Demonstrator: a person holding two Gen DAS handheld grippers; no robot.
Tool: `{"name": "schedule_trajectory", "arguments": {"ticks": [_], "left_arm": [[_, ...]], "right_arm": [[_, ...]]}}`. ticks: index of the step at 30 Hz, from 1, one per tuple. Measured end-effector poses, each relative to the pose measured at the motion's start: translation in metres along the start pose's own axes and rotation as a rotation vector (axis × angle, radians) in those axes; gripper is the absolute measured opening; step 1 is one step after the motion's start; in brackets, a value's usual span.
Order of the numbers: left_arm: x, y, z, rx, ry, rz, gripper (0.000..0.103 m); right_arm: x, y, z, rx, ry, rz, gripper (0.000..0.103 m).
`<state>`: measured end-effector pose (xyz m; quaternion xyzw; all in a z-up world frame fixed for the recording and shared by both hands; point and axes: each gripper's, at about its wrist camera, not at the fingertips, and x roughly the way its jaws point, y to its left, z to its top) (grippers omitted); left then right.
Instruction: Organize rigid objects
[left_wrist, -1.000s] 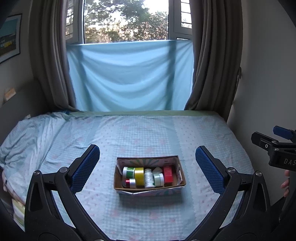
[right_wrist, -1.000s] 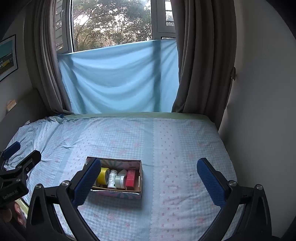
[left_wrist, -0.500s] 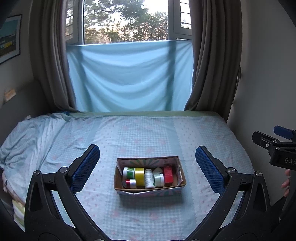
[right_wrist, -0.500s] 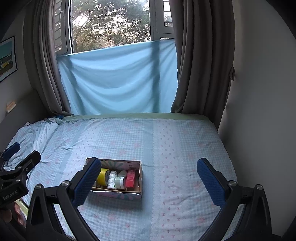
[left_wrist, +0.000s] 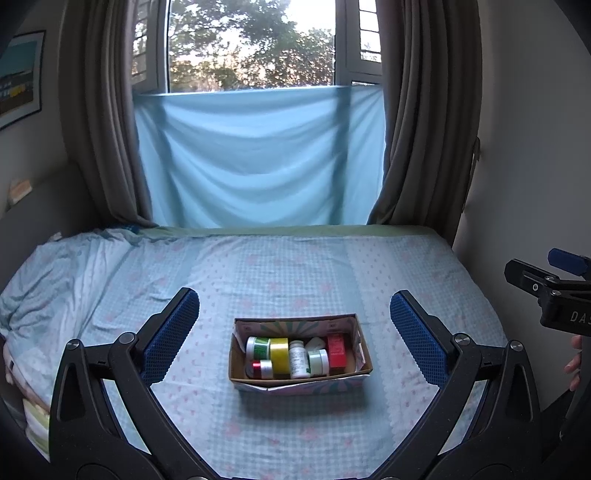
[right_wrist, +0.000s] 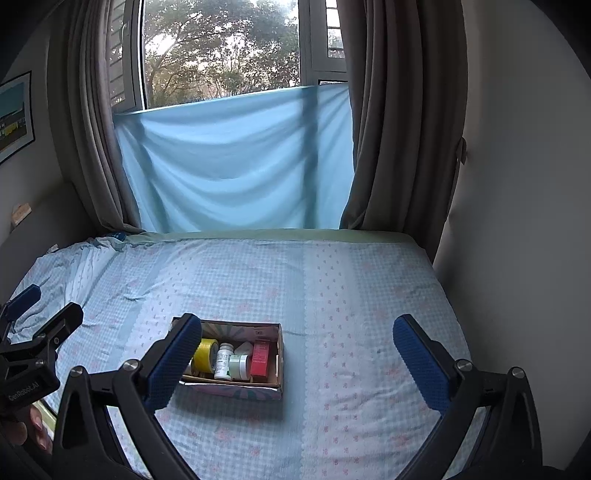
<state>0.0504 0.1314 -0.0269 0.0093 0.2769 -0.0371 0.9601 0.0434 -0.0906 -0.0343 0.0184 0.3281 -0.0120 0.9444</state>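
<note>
Cardboard box (left_wrist: 300, 373) mid-bed (left_wrist: 280, 273), packed: yellow tape roll (left_wrist: 279, 355), white bottle (left_wrist: 297, 359), red carton (left_wrist: 336, 349). Left hand-held gripper (left_wrist: 294, 336) and right hand-held gripper (right_wrist: 303, 362) spread wide, empty. Risk: soft mattress probably tips box during pick.

Left gripper (left_wrist: 294, 334) stood wide open, empty, its blue pads either side of a cardboard box (left_wrist: 300, 380) on the bed (left_wrist: 280, 266). Box held, left to right: green-labelled jar (left_wrist: 257, 346) with a red-and-white jar (left_wrist: 259, 368) nearer, yellow tape roll (left_wrist: 279, 355), white bottle (left_wrist: 299, 359), pale green jar (left_wrist: 318, 362), red carton (left_wrist: 337, 349). Right gripper (left_wrist: 550, 291) showed at the right edge, fingertips (left_wrist: 572, 363) below it. Far side: blue cloth (left_wrist: 258, 158) across the window, grey curtains (left_wrist: 424, 122).
</note>
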Motion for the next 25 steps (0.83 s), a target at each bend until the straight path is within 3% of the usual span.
{"name": "schedule_trajectory", "arguments": {"ticks": [9, 18, 25], "left_arm": [[-0.002, -0.001, -0.001, 0.023, -0.006, 0.003, 0.103], [-0.011, 0.0, -0.001, 0.026, -0.061, 0.025, 0.103], [-0.006, 0.0, -0.002, 0.019, -0.049, -0.016, 0.103]], "right_arm": [[-0.002, 0.002, 0.0, 0.0, -0.002, -0.002, 0.103], [-0.007, 0.002, 0.001, 0.002, 0.0, -0.009, 0.103], [-0.007, 0.003, 0.0, 0.012, -0.002, -0.02, 0.103]]}}
